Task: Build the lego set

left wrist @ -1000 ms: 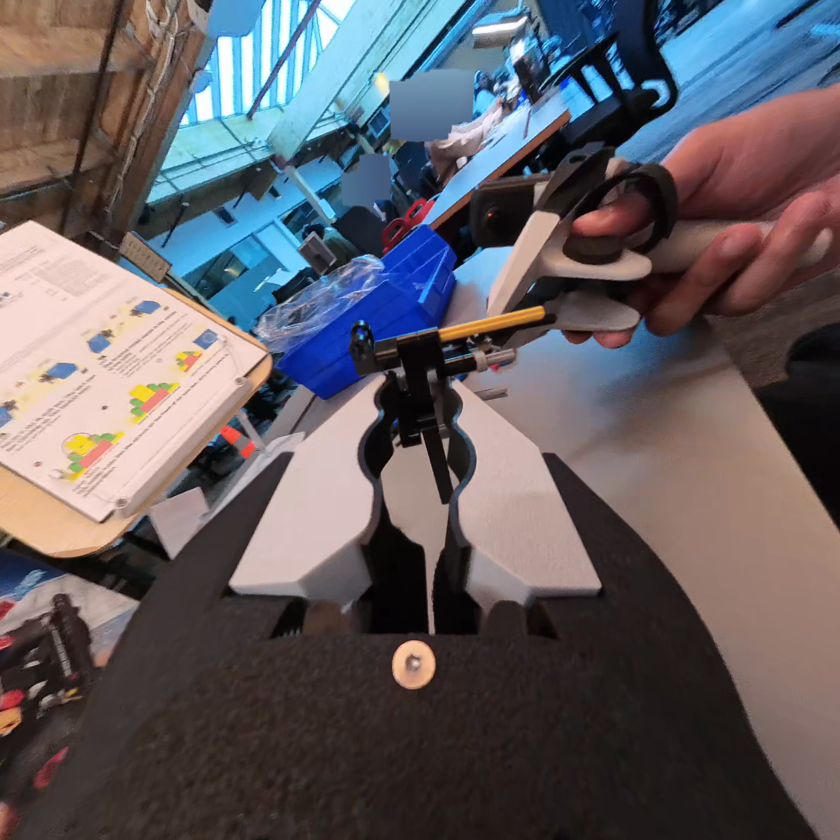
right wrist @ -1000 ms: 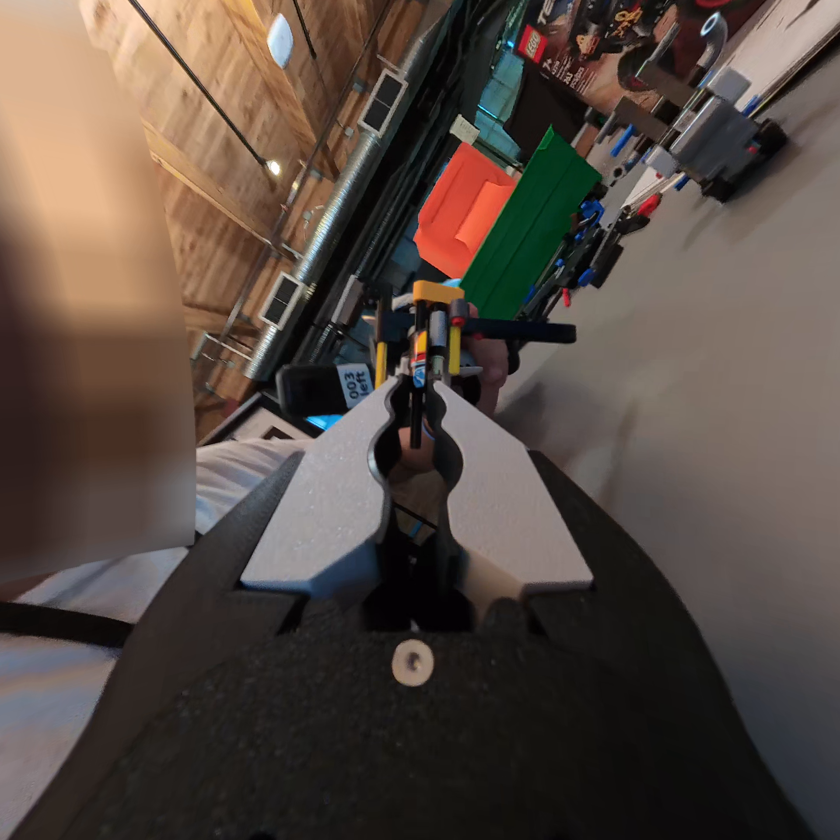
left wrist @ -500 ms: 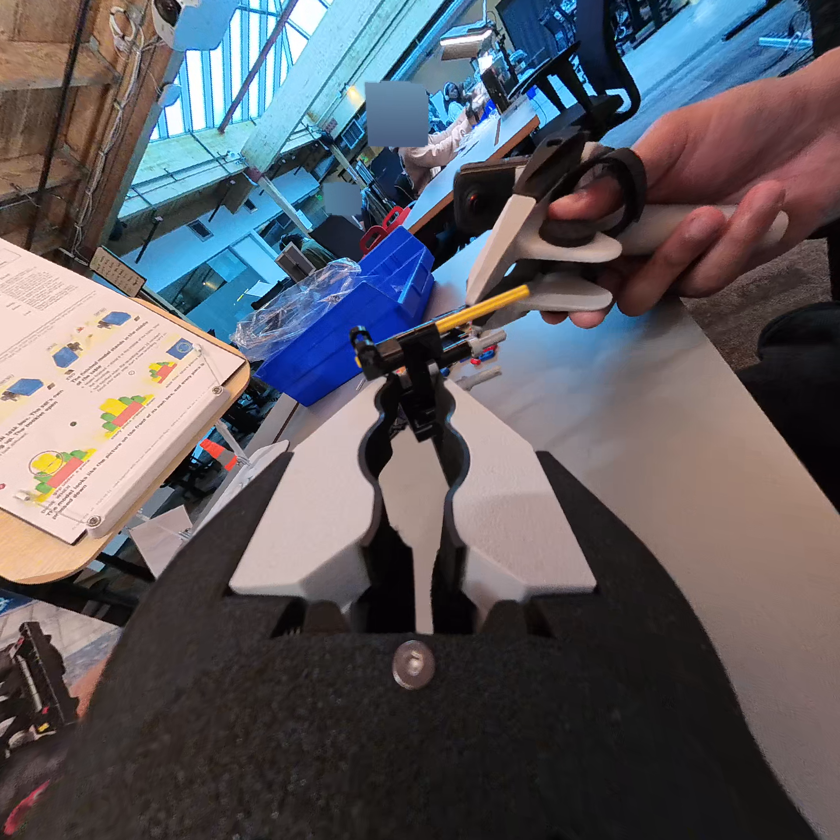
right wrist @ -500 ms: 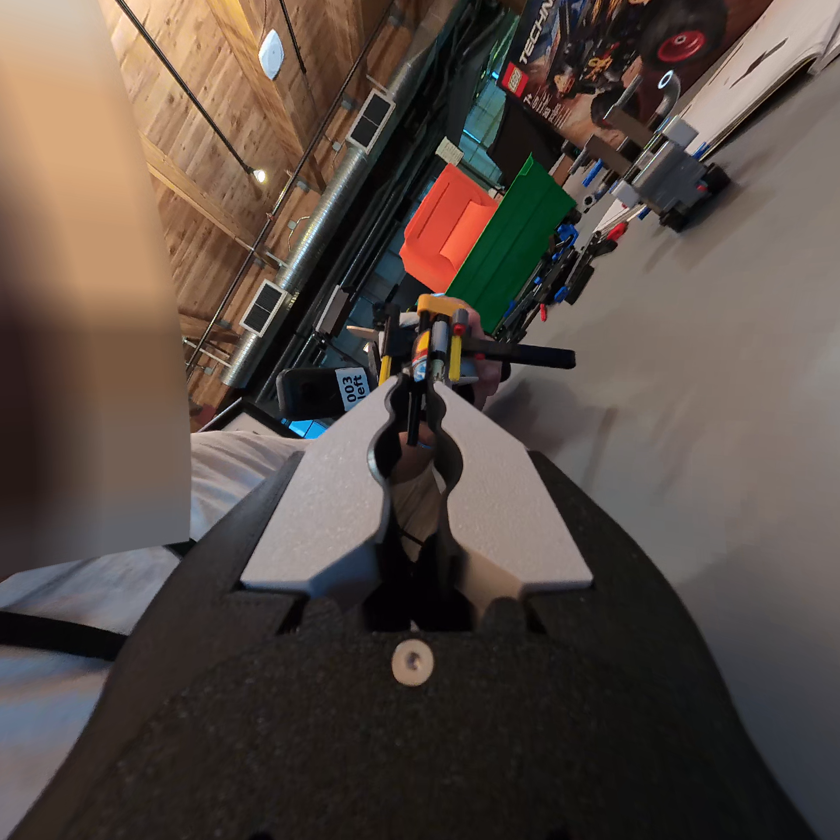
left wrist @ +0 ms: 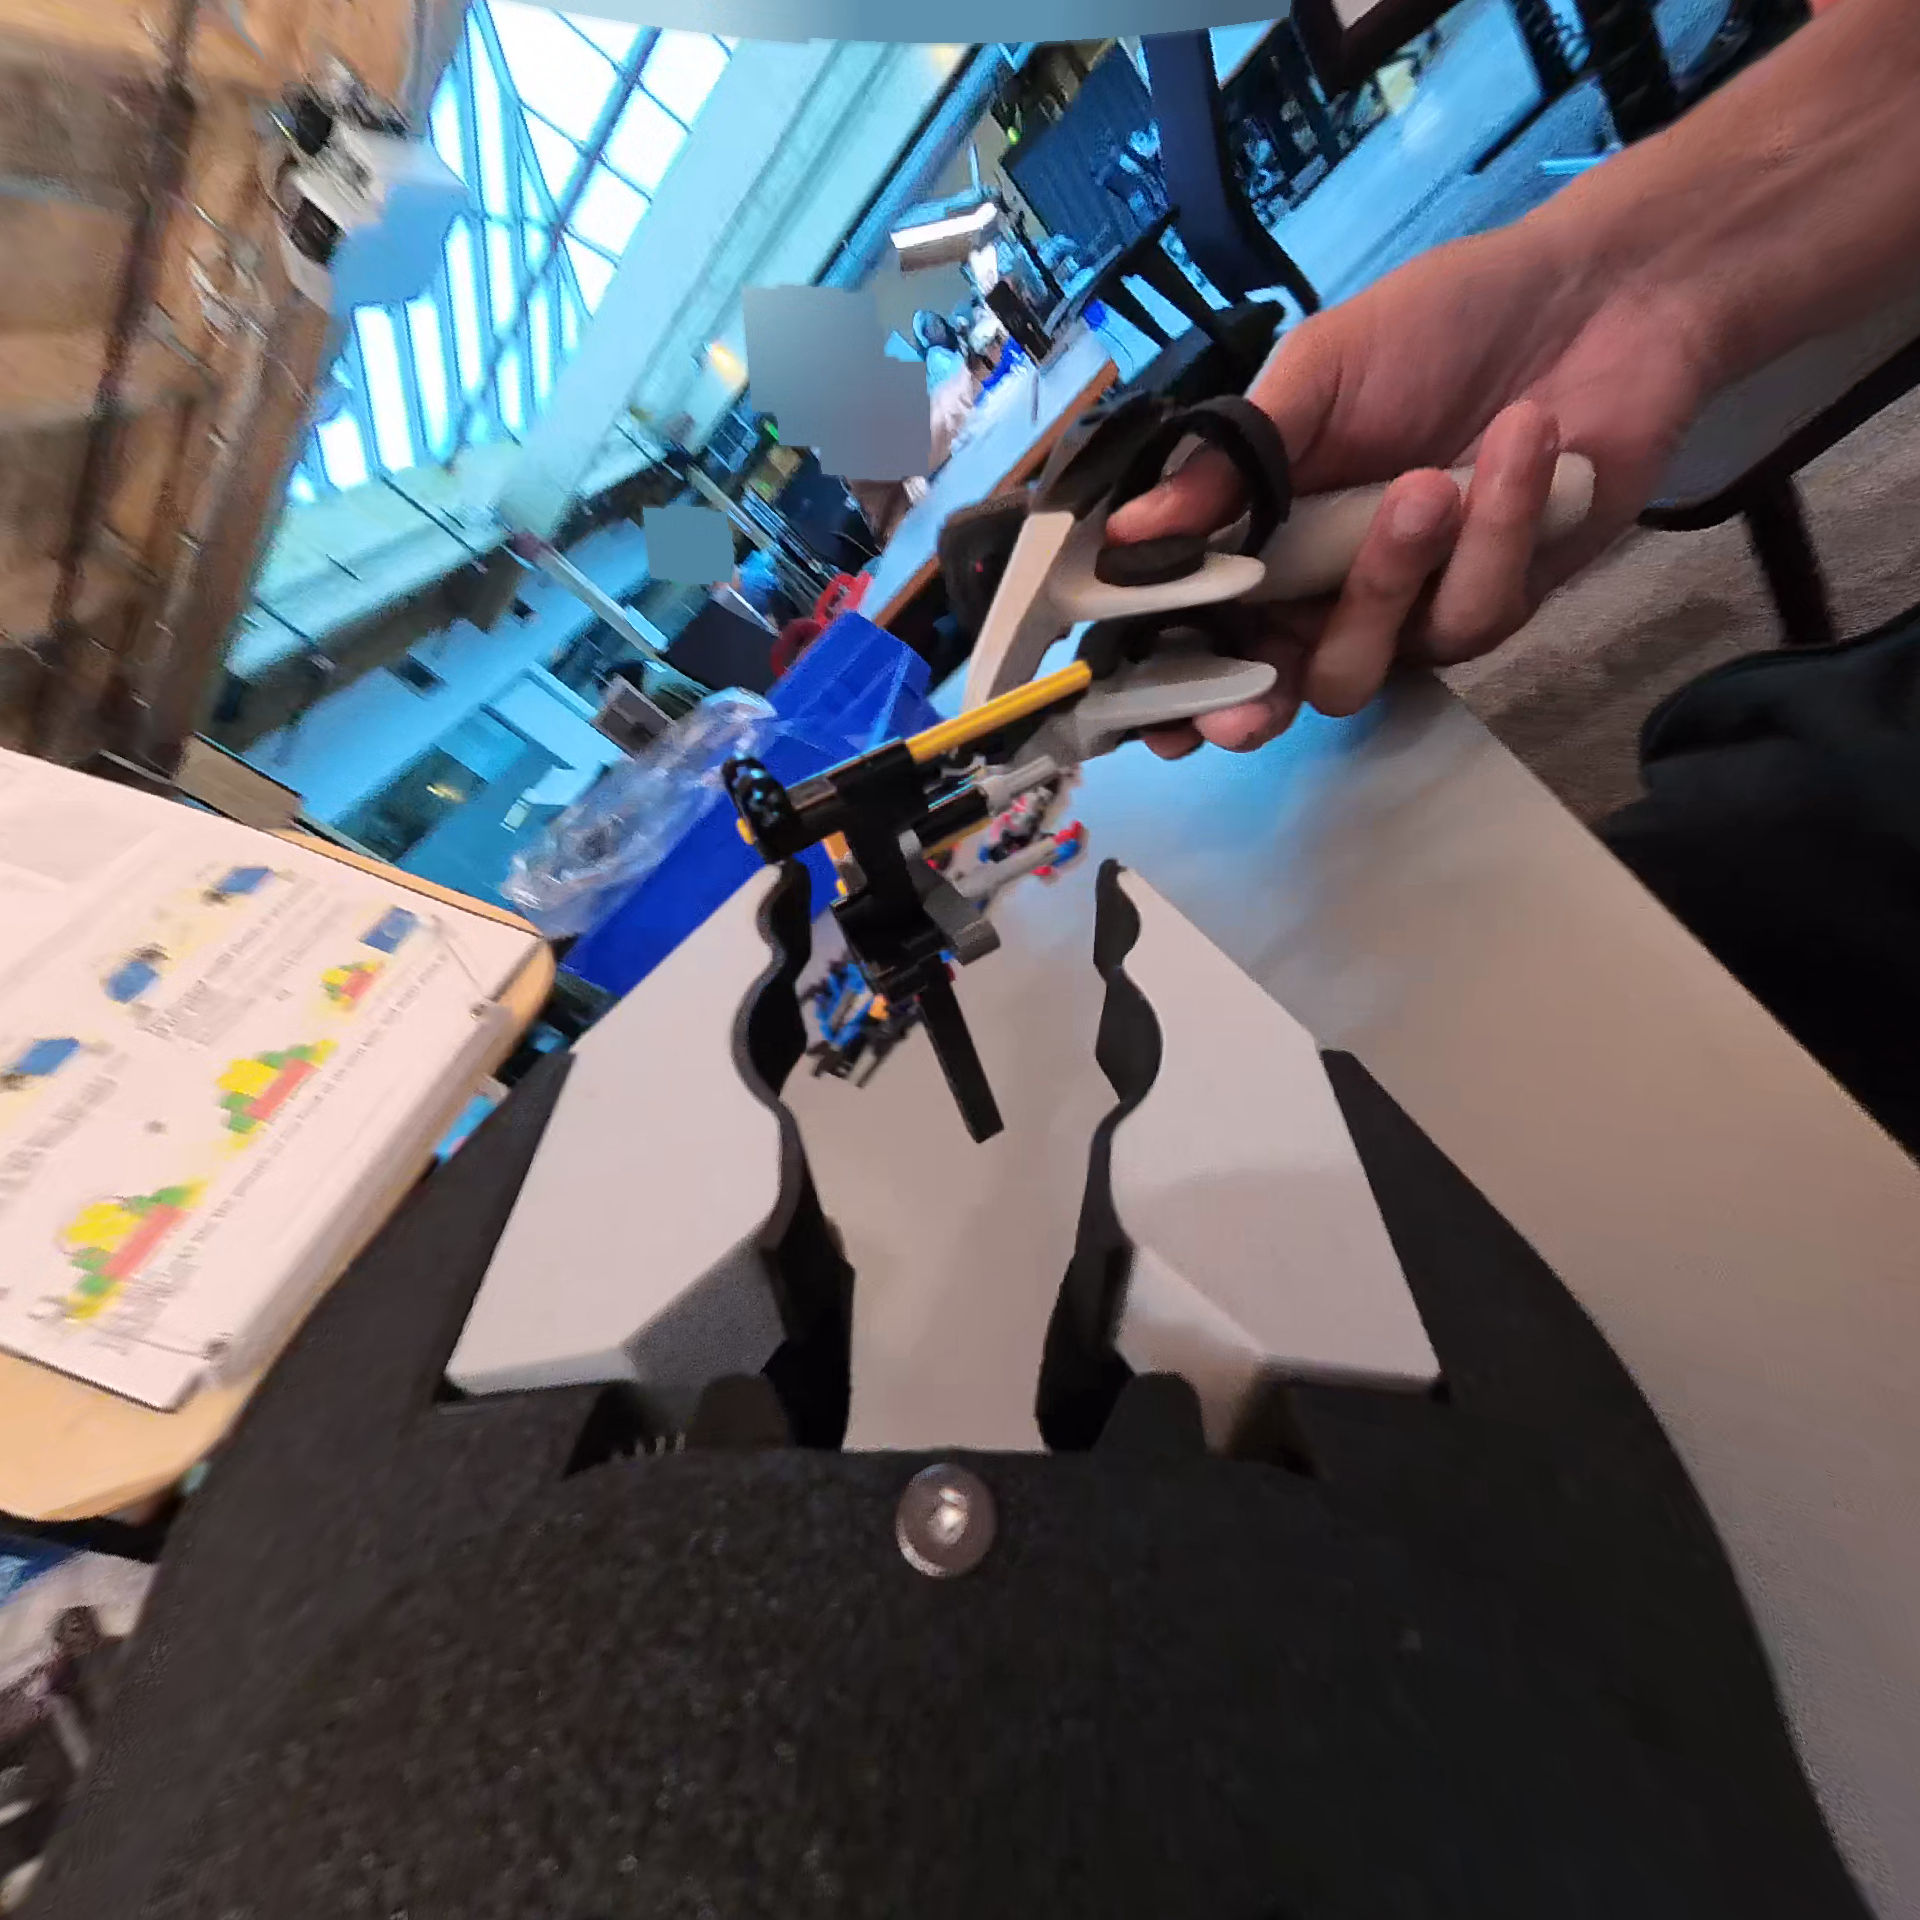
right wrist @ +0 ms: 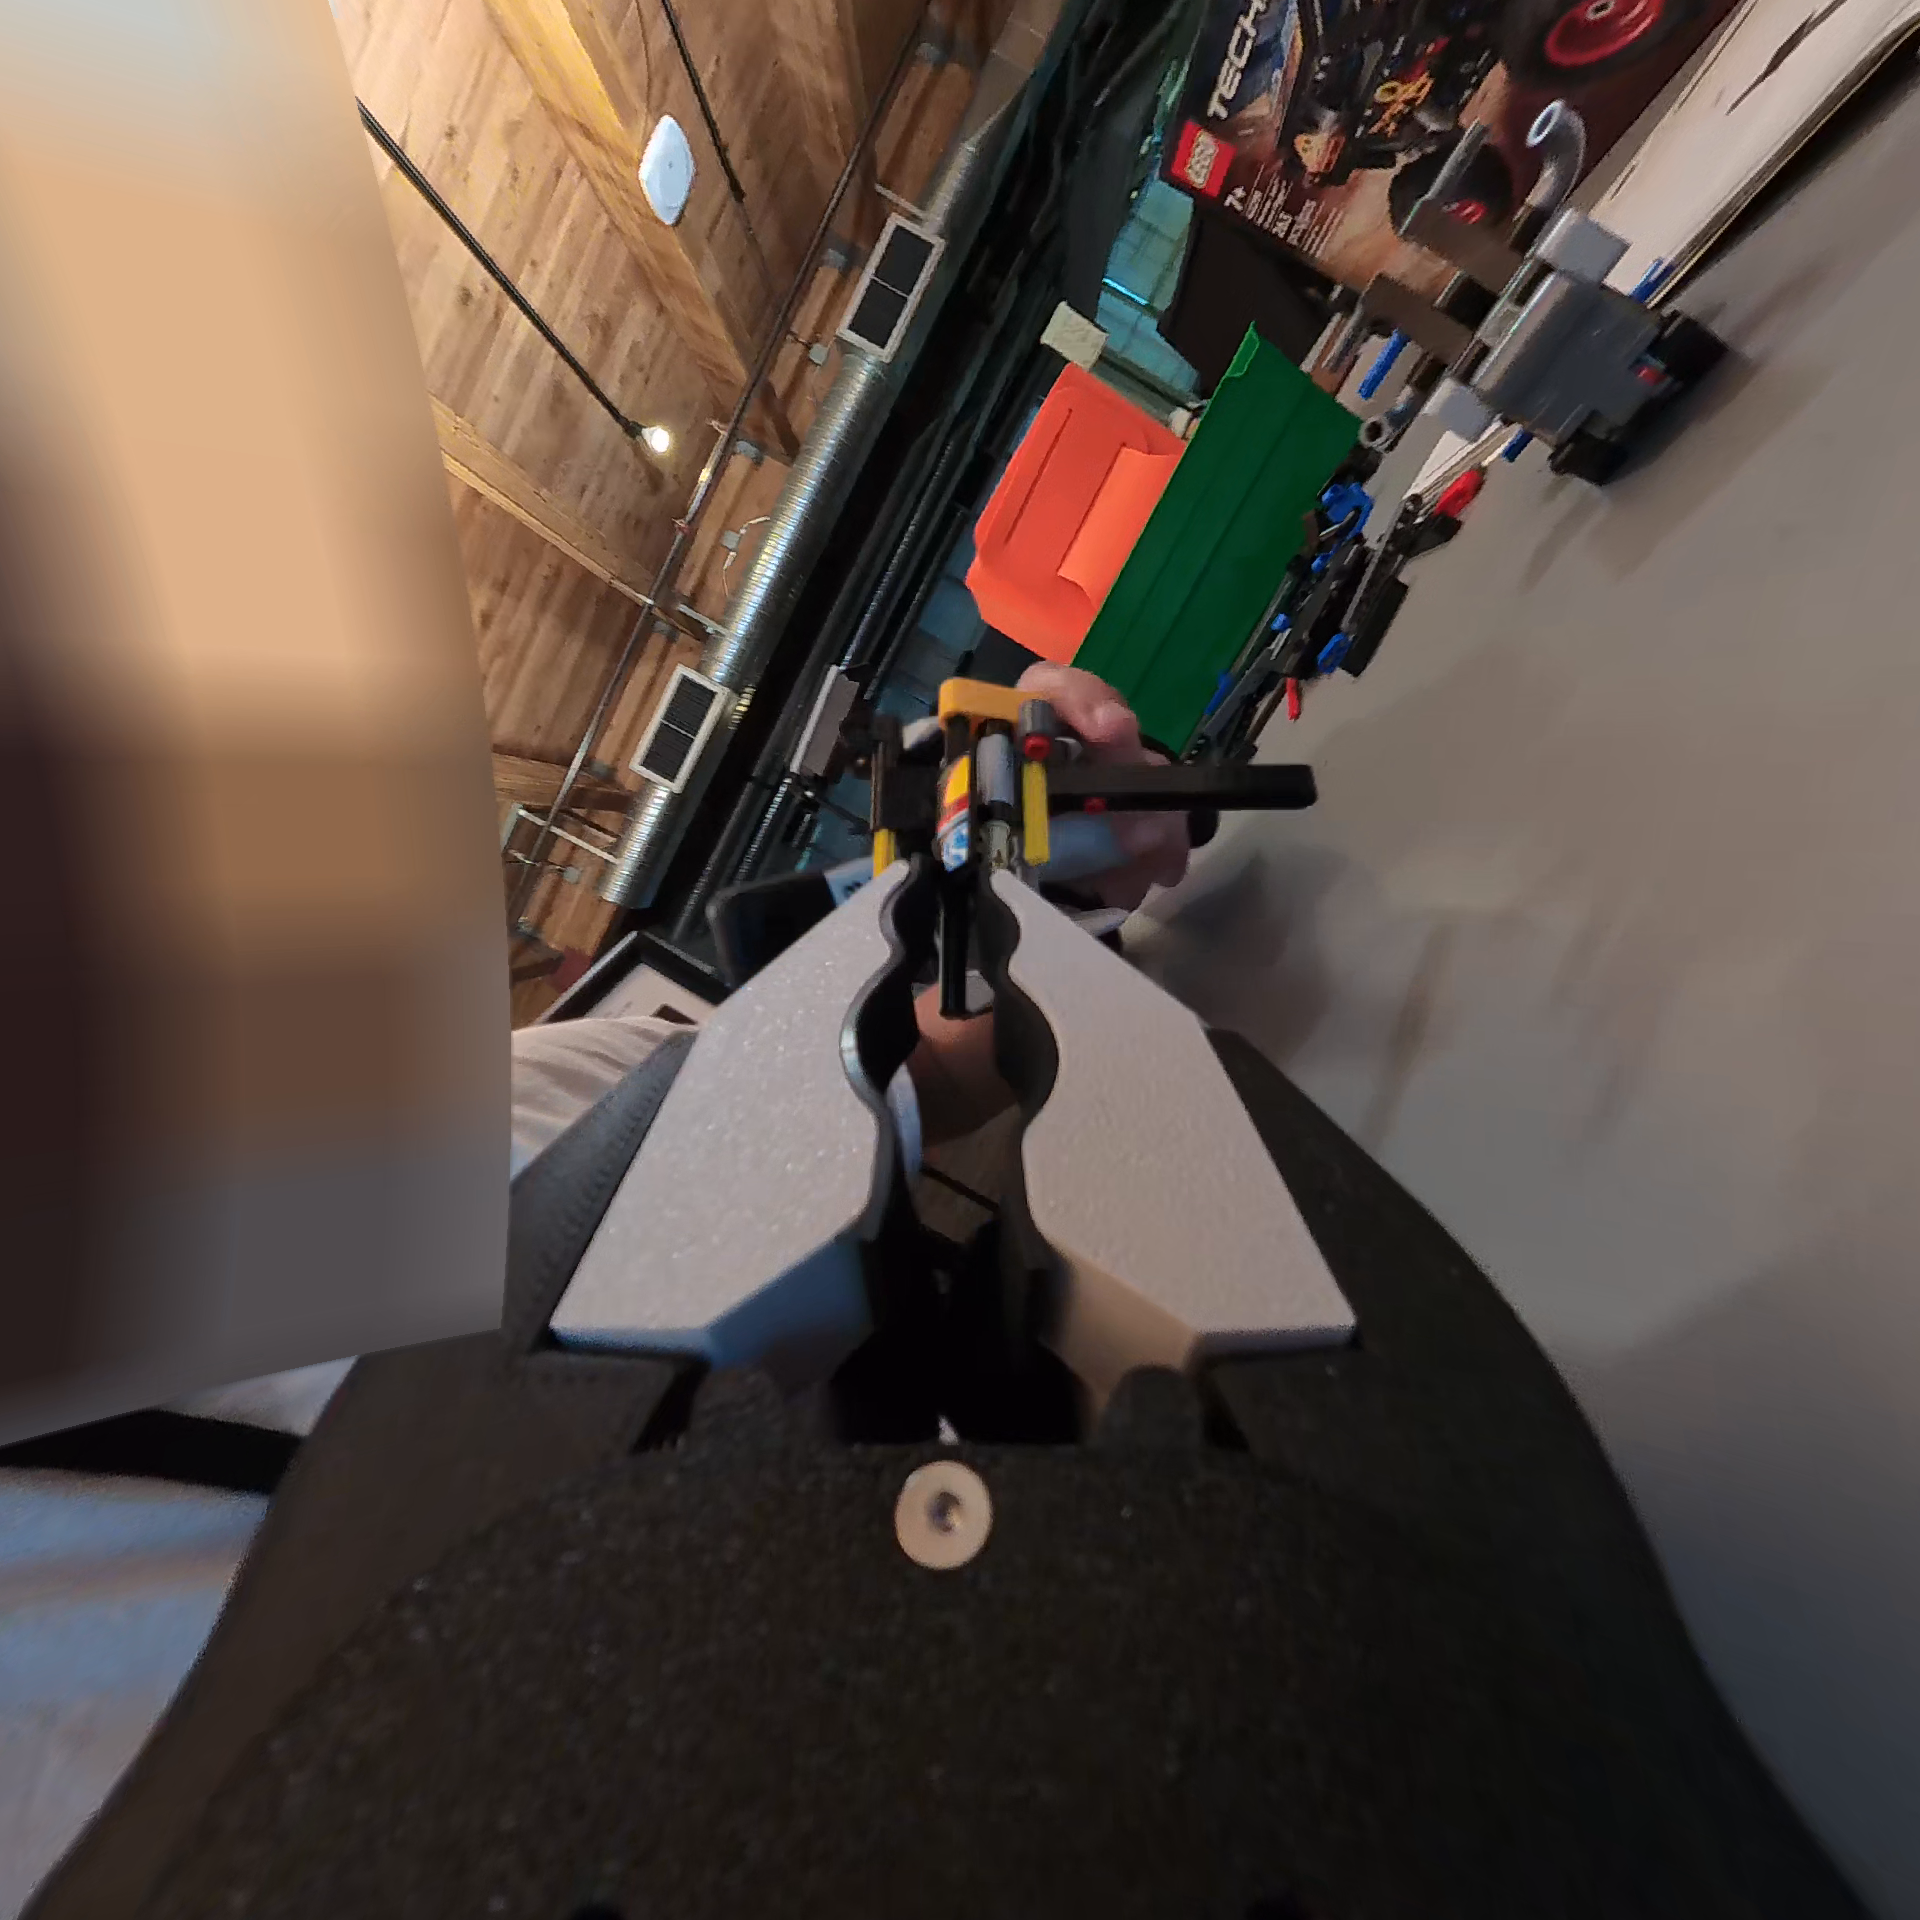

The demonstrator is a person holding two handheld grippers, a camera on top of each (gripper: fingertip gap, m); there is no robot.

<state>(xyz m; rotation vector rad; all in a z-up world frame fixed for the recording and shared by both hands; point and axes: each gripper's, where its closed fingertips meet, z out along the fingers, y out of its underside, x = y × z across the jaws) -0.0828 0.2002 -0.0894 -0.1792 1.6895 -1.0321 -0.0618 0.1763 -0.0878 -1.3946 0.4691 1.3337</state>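
A small lego assembly (left wrist: 883, 831) of black beams, a yellow axle (left wrist: 997, 712) and grey pins hangs in the air above the white table (left wrist: 1455, 1039). My left gripper (left wrist: 948, 878) is open, with its white fingers apart on either side of the assembly's hanging black beam (left wrist: 961, 1049), not touching it. My right gripper (left wrist: 1023, 727), held by a hand, grips the assembly's far end. In the right wrist view my right gripper (right wrist: 951, 883) is shut on a black axle of the assembly (right wrist: 987, 779), whose black beam (right wrist: 1195, 787) sticks out to the right.
An instruction sheet on a wooden board (left wrist: 208, 1039) stands at the left. A blue bin (left wrist: 727, 883) with a plastic bag (left wrist: 623, 810) sits behind. Loose pieces (left wrist: 852, 1029) lie on the table. A green bin (right wrist: 1195, 551), an orange bin (right wrist: 1070, 499), a grey part-built model (right wrist: 1569, 343) and the set's box (right wrist: 1403, 125) are farther off. The tips of one gripper are about 4 cm away from the tips of the other.
My left gripper has opened and let go of the assembly's black beam. My right gripper still holds the assembly, which has barely moved.
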